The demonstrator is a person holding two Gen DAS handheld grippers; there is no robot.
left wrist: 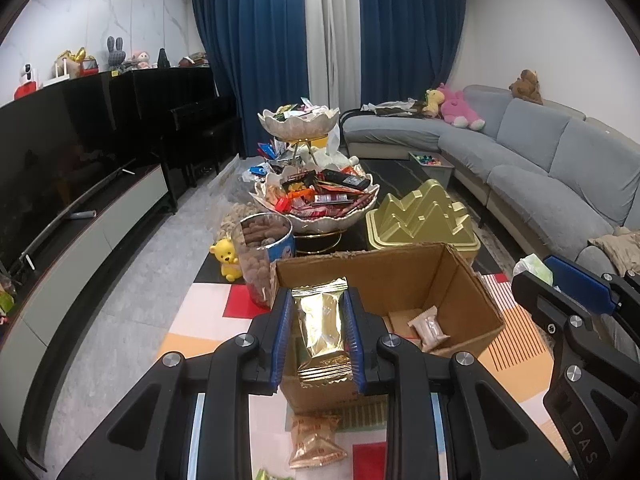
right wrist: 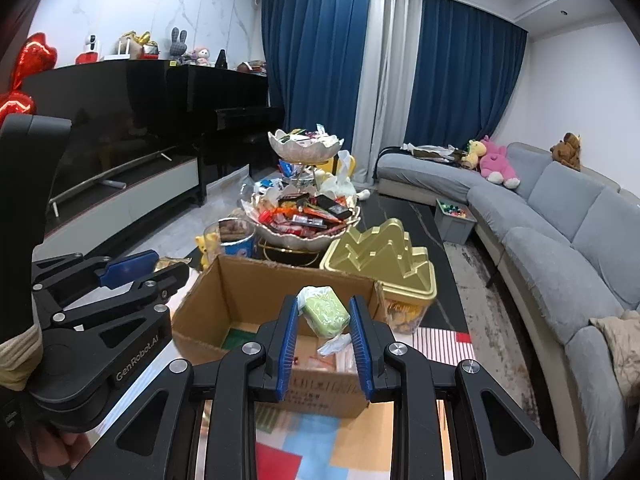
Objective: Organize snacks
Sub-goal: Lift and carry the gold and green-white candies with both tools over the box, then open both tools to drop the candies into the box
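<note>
left gripper point(left wrist: 318, 330) is clamped on a gold snack packet point(left wrist: 322, 322); right gripper point(right wrist: 326, 330) is clamped on a green wrapped snack point(right wrist: 325, 311). both hang above the near rim of the open cardboard box point(left wrist: 460, 280) just ahead. judged step: loading; next move calls for advancing over the cavity, then parting the jaws.

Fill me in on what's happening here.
A person with a gripper in each hand is sorting snacks into an open cardboard box. The left gripper clamps a gold foil packet over the box's near edge. The right gripper holds a green wrapped snack above the box. Another packet already lies inside.
</note>
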